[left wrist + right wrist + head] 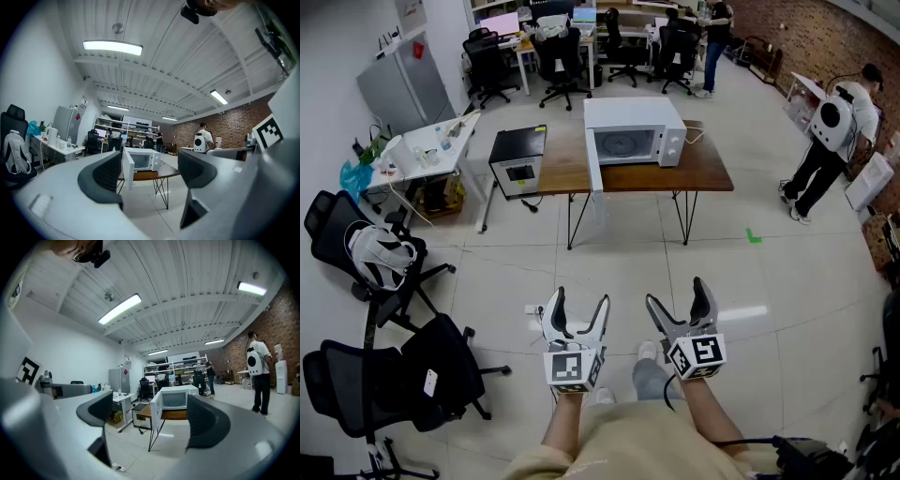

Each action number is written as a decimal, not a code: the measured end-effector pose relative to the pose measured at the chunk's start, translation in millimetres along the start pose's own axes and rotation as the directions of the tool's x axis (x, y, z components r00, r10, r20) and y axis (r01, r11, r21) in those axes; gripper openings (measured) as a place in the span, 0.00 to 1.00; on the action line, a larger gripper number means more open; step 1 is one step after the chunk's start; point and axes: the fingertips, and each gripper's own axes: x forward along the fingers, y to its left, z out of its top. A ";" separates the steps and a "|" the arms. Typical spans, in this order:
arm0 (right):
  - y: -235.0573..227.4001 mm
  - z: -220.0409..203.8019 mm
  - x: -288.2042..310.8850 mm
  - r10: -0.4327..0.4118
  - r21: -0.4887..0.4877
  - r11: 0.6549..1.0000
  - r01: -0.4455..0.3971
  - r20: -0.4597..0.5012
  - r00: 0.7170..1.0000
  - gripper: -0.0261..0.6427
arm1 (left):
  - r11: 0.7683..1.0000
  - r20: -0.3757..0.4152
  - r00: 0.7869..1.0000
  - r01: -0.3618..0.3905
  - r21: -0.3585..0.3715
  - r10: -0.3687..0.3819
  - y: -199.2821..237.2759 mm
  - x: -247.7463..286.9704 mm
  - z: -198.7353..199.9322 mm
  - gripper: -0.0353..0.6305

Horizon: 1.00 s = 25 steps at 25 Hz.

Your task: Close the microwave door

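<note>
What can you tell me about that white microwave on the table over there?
The white box-shaped microwave stands upright on a brown wooden table with thin black legs. Its door, hinged on the left, is swung wide open, baring the cavity and its round turntable. A white control panel fills the right of its front. Only the table touches it.

Head view looks steeply down; both gripper views face the distant microwave [635,133].
</note>
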 end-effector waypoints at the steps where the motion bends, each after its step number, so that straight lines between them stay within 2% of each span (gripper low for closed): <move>1: -9.1 -0.2 10.7 0.012 0.002 1.000 -0.012 -0.004 1.000 0.76 | 1.000 0.069 0.998 0.000 0.014 -0.001 0.7 17.1 3.3 0.59; 3: -32.4 -2.3 29.7 0.026 0.004 1.000 -0.026 -0.008 1.000 0.76 | 0.999 0.151 0.988 -0.002 0.033 -0.003 -1.3 49.4 7.1 0.59; 5: -63.1 -2.1 44.1 0.027 0.000 1.000 -0.027 -0.004 1.000 0.76 | 0.999 0.135 0.991 -0.006 0.037 0.001 -11.2 78.2 7.0 0.59; 7: -94.7 4.9 56.8 0.036 -0.008 0.999 -0.036 0.009 0.999 0.76 | 0.999 0.061 0.998 -0.004 0.051 0.001 -28.3 105.6 5.5 0.59; 8: -110.0 8.7 63.5 0.043 -0.010 0.999 -0.043 0.016 0.999 0.76 | 0.998 0.062 0.998 -0.002 0.058 -0.002 -36.8 121.4 7.5 0.59; 10: -138.7 13.3 77.6 0.057 -0.005 0.998 -0.057 0.029 0.998 0.76 | 0.997 0.121 0.993 -0.001 0.071 -0.008 -50.5 155.5 11.8 0.59; 13: -175.6 5.5 98.8 0.068 0.009 0.998 -0.068 0.031 0.997 0.75 | 0.996 0.073 0.997 0.007 0.088 -0.013 -64.8 197.3 0.3 0.59; 16: -210.2 3.6 120.5 0.092 0.000 0.996 -0.092 0.027 0.995 0.75 | 0.997 0.126 0.992 -0.006 0.076 -0.003 -70.9 242.1 -3.0 0.59; 17: -220.8 1.0 124.9 0.099 -0.004 0.995 -0.099 0.025 0.995 0.75 | 0.997 0.119 0.993 -0.017 0.070 0.008 -71.4 252.3 -8.7 0.59; 20: -247.1 -10.6 135.8 0.103 0.011 0.995 -0.103 0.027 0.994 0.75 | 0.997 0.004 1.000 -0.030 0.072 0.029 -71.6 272.4 -31.8 0.59; 23: -273.5 -5.4 156.7 0.099 0.039 0.994 -0.100 0.024 0.995 0.75 | 0.997 0.090 0.996 -0.024 0.076 0.017 -71.1 309.7 -19.9 0.59; 25: -293.8 3.1 175.5 0.097 0.054 0.994 -0.097 0.012 0.995 0.75 | 0.997 0.095 0.995 -0.019 0.080 0.011 -76.2 337.5 -8.4 0.59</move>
